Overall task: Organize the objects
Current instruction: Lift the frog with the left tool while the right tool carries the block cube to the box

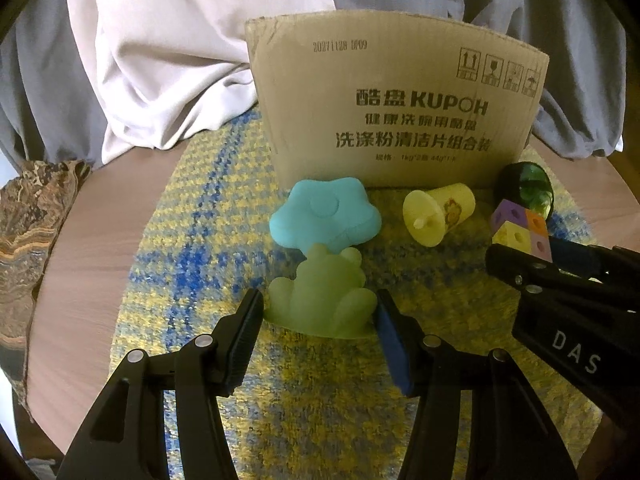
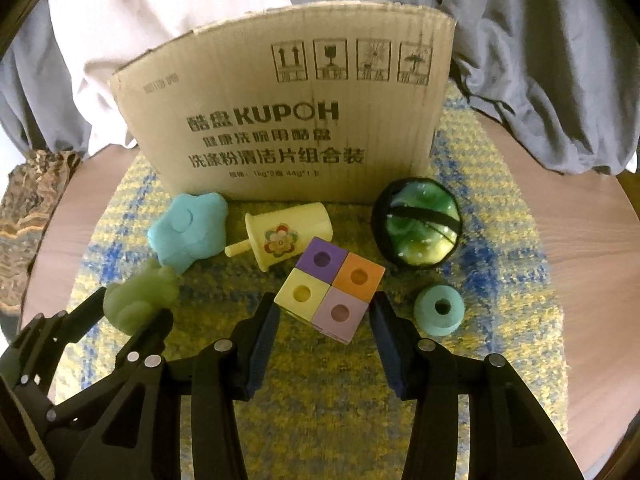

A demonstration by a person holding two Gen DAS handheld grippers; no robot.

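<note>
Both of my tools at the start of the sorting. My left gripper has its fingers apart, one on each side of the green frog, close to its flanks but not clamped as far as I can see. My right gripper is likewise spread, its fingers flanking the near corners of the four-coloured block without gripping it. Beyond the left fingers lies the blue star; beyond the right fingers lie the yellow cup on its side and the green ball; just right of the right fingers sits the teal ring. All six toys are on the mat, in front of the cardboard box. I judge nothing yet sorted; every toy remains to be moved.
</note>
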